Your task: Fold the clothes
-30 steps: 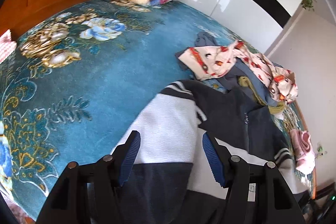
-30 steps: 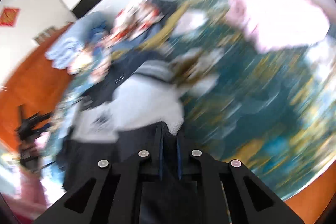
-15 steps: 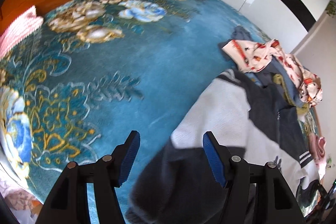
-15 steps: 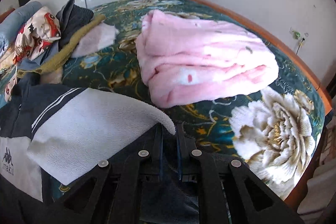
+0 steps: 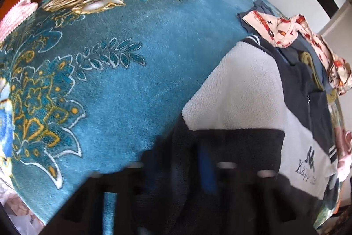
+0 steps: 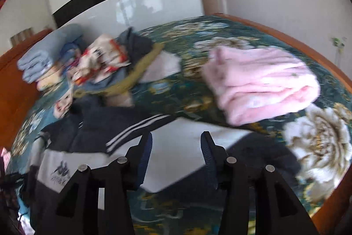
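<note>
A navy and white fleece jacket (image 5: 246, 89) lies spread on the bed (image 5: 132, 85), which is covered by a teal floral blanket. In the left wrist view the left gripper (image 5: 189, 160) is blurred and low over the jacket's dark sleeve end; its jaws have just been closing, and dark fleece sits between the blue pads, which appear to pinch it. In the right wrist view the right gripper (image 6: 176, 153) hangs above the jacket's other white sleeve; its jaws have just been opening and now stand apart, released, with nothing clamped between them. Beyond the jacket's collar sits a heap of unfolded clothes (image 6: 114, 63), with a printed cream garment on top. A folded pink blanket (image 6: 261, 80) rests on the bed to the right, well apart from the jacket. Stacked quilts (image 6: 44, 58) lie by the wooden headboard.
</note>
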A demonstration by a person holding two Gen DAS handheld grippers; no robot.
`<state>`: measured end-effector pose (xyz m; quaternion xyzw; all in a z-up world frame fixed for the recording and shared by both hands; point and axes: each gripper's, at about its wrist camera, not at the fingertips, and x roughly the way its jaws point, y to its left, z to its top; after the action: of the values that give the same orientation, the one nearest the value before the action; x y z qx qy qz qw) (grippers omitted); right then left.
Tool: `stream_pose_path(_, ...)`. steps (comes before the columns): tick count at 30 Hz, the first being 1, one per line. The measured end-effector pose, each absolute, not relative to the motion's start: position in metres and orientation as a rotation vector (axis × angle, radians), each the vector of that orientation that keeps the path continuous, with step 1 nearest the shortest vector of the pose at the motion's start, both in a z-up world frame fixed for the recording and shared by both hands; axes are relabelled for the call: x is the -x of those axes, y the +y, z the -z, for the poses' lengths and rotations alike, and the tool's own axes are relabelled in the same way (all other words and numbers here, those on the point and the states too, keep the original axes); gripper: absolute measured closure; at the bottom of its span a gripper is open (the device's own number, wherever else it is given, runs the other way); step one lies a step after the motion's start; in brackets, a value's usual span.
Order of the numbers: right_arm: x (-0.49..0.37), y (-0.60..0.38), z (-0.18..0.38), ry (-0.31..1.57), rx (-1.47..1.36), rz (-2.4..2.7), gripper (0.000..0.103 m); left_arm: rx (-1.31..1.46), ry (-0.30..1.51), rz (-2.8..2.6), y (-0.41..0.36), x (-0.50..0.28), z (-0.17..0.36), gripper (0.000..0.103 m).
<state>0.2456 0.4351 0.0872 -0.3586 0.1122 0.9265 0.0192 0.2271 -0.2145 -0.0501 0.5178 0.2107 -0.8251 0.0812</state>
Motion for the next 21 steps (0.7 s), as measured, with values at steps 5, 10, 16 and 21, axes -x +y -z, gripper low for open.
stream_pose_path(5,-0.226,0.386,-0.065,0.318,1.238,-2.947,0.056,-1.5,0.481,2.556,-0.22,-0.228,0.033,0.092)
stream_pose_path(10,-0.214,0.362,-0.049,0.28,1.322,-2.95,0.056,-1.314,0.124,2.514,-0.249,-0.2,-0.01,0.092)
stream_pose_path(16,-0.208,0.36,-0.028,0.353,1.379,-2.891,0.056,-1.273,-0.25,2.397,-0.274,-0.113,-0.013,0.092)
stream_pose_path(21,-0.211,0.364,-0.014,0.426,1.41,-2.845,0.056,-1.435,-0.296,2.264,-0.277,-0.067,0.034,0.092)
